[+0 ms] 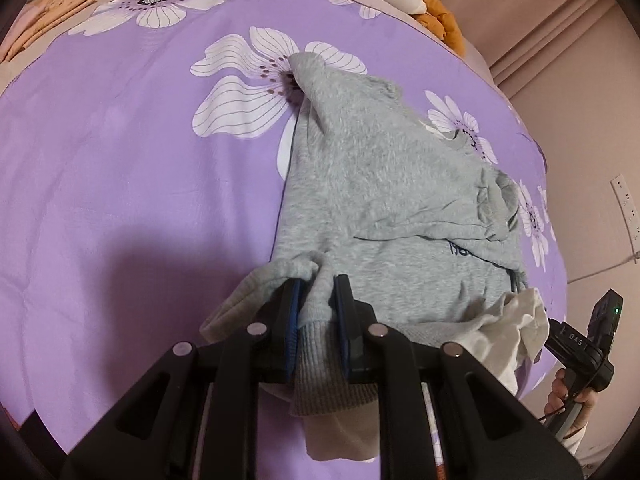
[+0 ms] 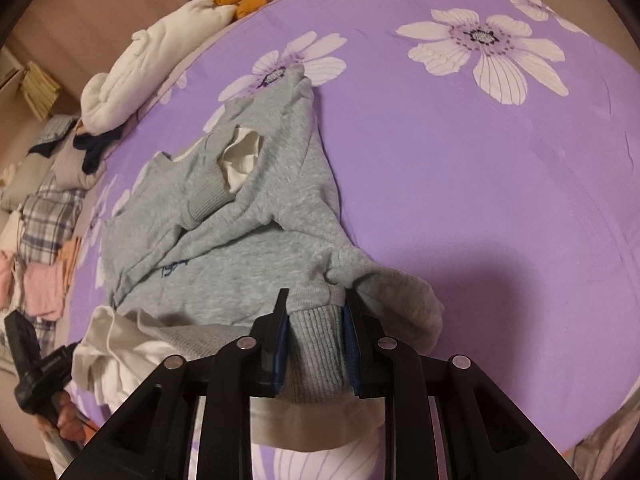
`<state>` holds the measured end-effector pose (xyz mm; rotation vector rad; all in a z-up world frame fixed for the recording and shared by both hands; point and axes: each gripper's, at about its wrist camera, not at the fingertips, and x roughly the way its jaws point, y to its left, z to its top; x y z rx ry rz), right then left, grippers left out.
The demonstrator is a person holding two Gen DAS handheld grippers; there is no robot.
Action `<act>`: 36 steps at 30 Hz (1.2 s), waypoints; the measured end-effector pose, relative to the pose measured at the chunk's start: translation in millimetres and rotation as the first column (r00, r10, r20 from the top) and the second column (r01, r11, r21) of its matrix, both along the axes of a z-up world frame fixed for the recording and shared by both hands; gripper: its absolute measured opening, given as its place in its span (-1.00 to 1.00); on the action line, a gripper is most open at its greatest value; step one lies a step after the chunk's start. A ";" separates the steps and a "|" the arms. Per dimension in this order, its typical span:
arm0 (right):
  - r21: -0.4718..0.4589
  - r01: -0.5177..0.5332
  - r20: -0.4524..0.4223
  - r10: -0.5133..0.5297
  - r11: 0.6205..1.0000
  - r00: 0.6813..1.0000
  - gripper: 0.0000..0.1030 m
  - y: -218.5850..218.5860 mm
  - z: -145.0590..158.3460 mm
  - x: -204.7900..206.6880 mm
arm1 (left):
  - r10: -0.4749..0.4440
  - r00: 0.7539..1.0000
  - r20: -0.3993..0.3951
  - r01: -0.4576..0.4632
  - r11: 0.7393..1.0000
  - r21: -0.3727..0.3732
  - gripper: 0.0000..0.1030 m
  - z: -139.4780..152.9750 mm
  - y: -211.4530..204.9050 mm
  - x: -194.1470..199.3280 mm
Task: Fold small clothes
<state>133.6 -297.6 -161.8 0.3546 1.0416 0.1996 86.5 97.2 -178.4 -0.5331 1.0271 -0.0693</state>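
Left gripper and right gripper each clench the grey sweatshirt's ribbed hem at six o'clock on the purple floral bedsheet.

Grey sweatshirt — purple, white-flowered sheet

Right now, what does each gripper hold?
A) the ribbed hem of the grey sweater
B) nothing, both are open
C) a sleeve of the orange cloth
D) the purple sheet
A: the left gripper and the right gripper are each shut on the ribbed hem of the grey sweater, which lies on the purple sheet.
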 end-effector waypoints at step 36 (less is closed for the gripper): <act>0.069 -0.169 0.098 0.162 0.983 0.982 -0.85 29.5 22.3 -19.8 | -0.227 0.949 0.218 0.239 0.971 -0.032 -0.87 52.1 -65.9 -40.1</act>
